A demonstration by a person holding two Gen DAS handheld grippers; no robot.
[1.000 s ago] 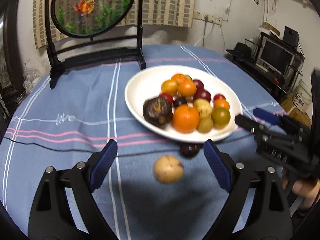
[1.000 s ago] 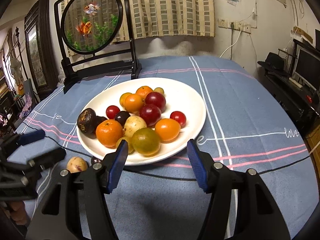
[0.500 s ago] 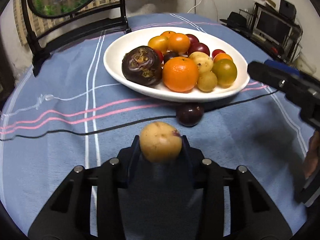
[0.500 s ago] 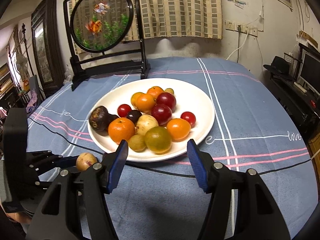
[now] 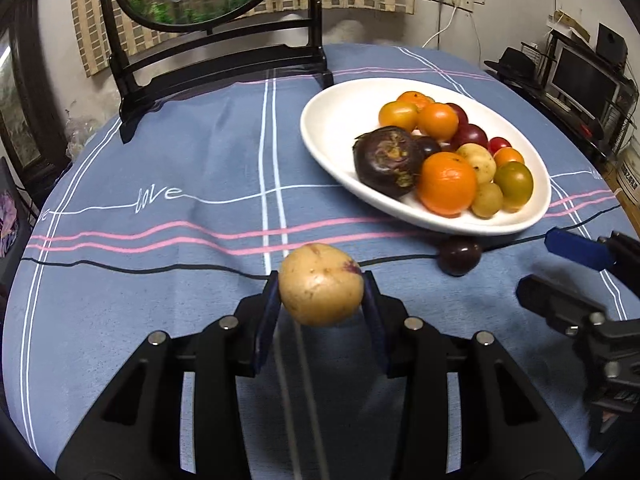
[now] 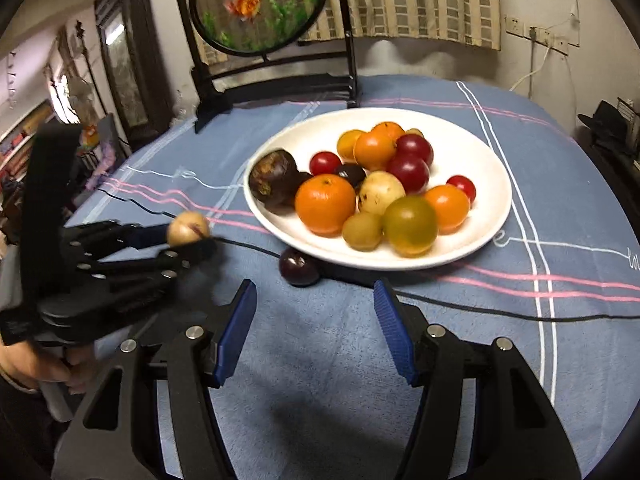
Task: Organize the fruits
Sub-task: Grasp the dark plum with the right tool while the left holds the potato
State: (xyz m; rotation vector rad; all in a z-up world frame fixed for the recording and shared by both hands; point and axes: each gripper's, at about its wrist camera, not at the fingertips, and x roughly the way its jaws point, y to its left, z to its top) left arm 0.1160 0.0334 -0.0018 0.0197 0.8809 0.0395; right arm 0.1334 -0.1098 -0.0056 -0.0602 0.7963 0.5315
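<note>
The left gripper point(image 5: 321, 296) has lifted the yellow fruit point(image 5: 321, 284) off the blue cloth point(image 5: 160, 280), squeezing it tight. A dark plum point(image 5: 459, 255) lies touching the white plate point(image 5: 332, 120). The right gripper point(image 6: 314, 330) hangs wide open.

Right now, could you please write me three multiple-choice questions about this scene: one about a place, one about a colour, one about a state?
1. Where is the dark plum?
A. on the plate
B. on the cloth at the plate's near rim
C. in the right gripper

2. What colour is the plate?
A. white
B. green
C. black

3. How is the left gripper?
A. open and empty
B. shut on the yellow fruit
C. not visible

Answers:
1 B: it lies on the tablecloth, below the rim.
2 A: the rim is plain white.
3 B: both pads press the fruit's sides, above the cloth.
</note>
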